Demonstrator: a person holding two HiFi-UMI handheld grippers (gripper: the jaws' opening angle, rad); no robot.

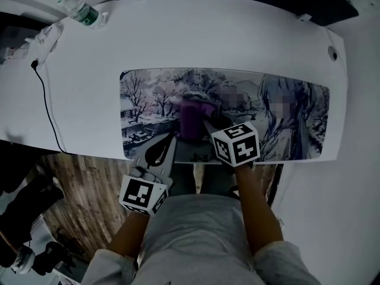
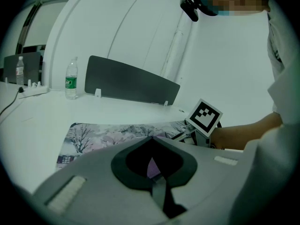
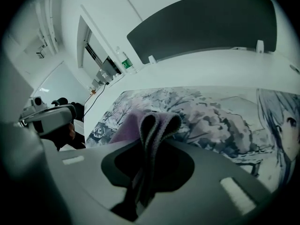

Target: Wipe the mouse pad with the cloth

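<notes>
A long mouse pad (image 1: 154,100) printed with a wintry scene and an anime figure lies along the near edge of the white desk (image 1: 237,40). A purple cloth (image 1: 193,119) rests bunched on the pad's middle, and my right gripper (image 1: 206,125) is shut on it. In the right gripper view a fold of the cloth (image 3: 152,125) stands up between the jaws of the right gripper (image 3: 144,146), over the pad (image 3: 211,111). My left gripper (image 1: 170,139) hovers at the pad's front edge, left of the cloth. The left gripper (image 2: 151,139) is shut and holds nothing, with the pad (image 2: 93,135) ahead.
A water bottle (image 1: 83,13) and a power strip (image 1: 47,37) sit at the desk's far left, with a black cable (image 1: 47,105) running to the front edge. A dark divider panel (image 2: 131,83) lines the back. Wooden floor (image 1: 89,189) lies below the desk.
</notes>
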